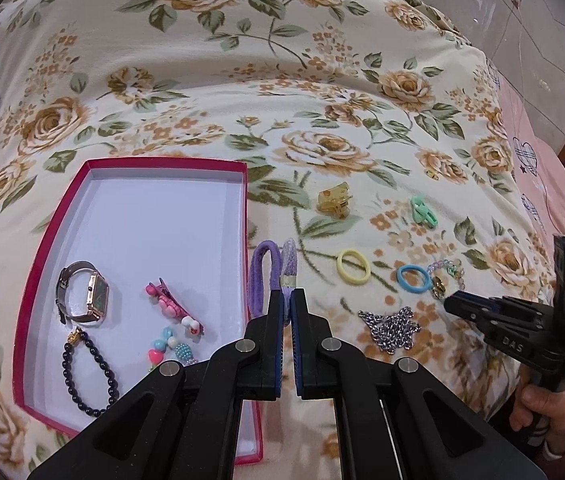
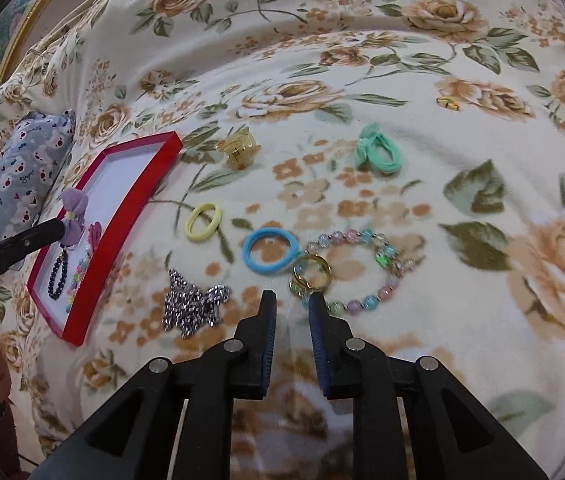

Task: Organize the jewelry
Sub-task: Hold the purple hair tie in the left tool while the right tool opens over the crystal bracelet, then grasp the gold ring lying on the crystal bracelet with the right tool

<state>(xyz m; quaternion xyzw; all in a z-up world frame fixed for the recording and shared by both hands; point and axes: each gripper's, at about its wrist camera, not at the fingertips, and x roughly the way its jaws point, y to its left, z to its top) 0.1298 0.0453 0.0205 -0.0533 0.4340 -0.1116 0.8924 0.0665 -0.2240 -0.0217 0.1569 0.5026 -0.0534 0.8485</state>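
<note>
1. Purple fabric hair tie with bow point(image 1: 268, 276): soft, light, compressible; pinched at its wrapped knot by left gripper point(image 1: 288, 300), clenched, over red-rimmed white-lined box point(image 1: 238, 208).
2. Right gripper point(image 2: 292, 300): jaws parted, empty, near gold ring point(image 2: 314, 274).

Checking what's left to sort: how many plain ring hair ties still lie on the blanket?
2. The yellow elastic hair tie lies nearest the red box; the blue elastic hair tie lies beside the pastel beaded bracelet. None seems hidden.
</note>
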